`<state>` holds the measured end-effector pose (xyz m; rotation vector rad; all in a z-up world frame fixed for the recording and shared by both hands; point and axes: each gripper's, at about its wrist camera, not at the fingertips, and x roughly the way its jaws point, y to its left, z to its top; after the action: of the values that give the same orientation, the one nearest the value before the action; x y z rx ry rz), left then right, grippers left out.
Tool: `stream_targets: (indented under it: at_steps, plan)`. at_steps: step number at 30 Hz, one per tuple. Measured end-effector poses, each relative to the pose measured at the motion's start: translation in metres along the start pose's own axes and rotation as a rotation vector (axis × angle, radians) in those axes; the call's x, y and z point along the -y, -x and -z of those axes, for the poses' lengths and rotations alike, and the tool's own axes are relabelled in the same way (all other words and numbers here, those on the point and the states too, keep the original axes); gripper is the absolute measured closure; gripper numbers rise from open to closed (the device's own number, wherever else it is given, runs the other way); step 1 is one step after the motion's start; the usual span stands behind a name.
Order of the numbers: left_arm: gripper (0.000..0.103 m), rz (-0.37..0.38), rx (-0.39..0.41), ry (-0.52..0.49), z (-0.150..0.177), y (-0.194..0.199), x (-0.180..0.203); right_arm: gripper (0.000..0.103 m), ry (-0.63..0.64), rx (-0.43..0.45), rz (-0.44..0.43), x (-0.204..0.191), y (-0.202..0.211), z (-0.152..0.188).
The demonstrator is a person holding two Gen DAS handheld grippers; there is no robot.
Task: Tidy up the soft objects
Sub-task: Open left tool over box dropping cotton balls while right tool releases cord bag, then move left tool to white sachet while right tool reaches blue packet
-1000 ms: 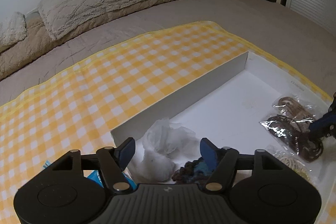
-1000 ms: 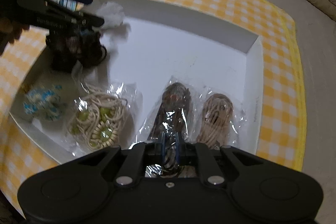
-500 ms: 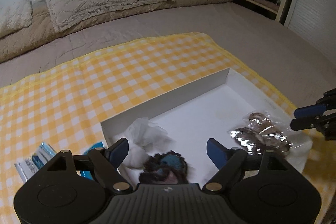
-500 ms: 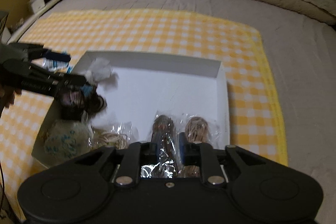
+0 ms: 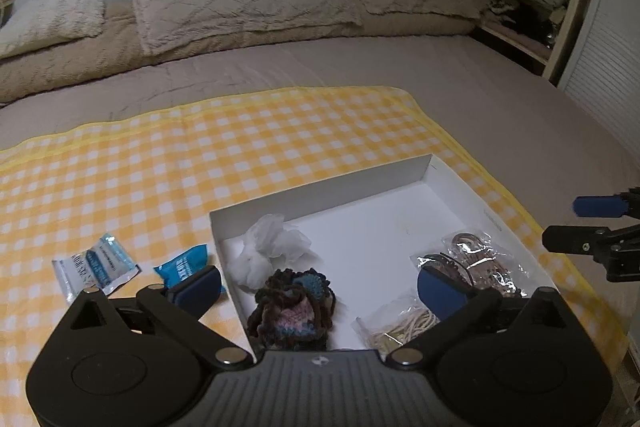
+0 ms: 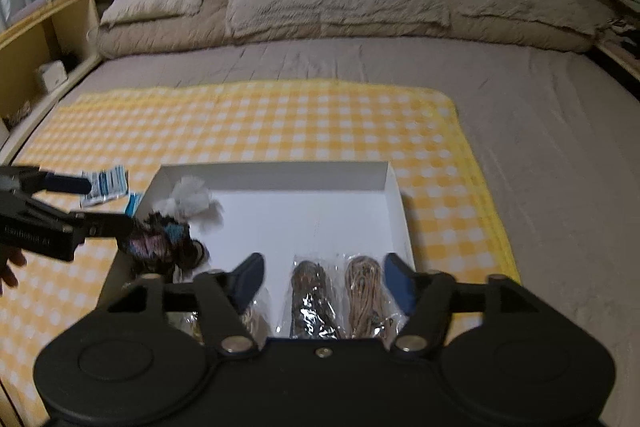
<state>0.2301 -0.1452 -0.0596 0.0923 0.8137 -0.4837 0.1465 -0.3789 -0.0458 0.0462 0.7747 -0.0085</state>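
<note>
We see a white box (image 5: 332, 203) on a yellow checked cloth (image 5: 160, 163) spread over the bed (image 5: 480, 87). Inside the box, a white fluffy bundle (image 5: 268, 247) lies in the far left corner, with a dark crocheted piece (image 5: 292, 311) just in front of it. 2 clear bags of coiled cord, 1 dark (image 6: 310, 291) and 1 tan (image 6: 366, 291), lie side by side along the near right part, and a third bag of pale cord (image 5: 396, 327) sits beside them. 2 blue packets (image 5: 96, 263) lie on the cloth left of the box. Our left hand-held gripper (image 5: 320, 283) has its jaws spread wide, having just been opening, and grips nothing; the crocheted piece lies below between them. Our right hand-held gripper (image 6: 320, 279) has also just been opening and stands apart above the 2 bags, holding nothing.
</note>
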Motion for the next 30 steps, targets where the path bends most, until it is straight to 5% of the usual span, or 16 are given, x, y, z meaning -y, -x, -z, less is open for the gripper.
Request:
stream_targets:
  at_steps: [7,30]
  plan:
    - [0.000,-0.050,0.035,0.049,0.004,0.018,-0.003,0.000,-0.020,0.057,0.041,-0.008,0.013,0.002]
    - [0.000,-0.184,0.082,0.153,0.019,0.047,-0.057,0.000,0.008,0.095,0.061,-0.051,-0.006,-0.013]
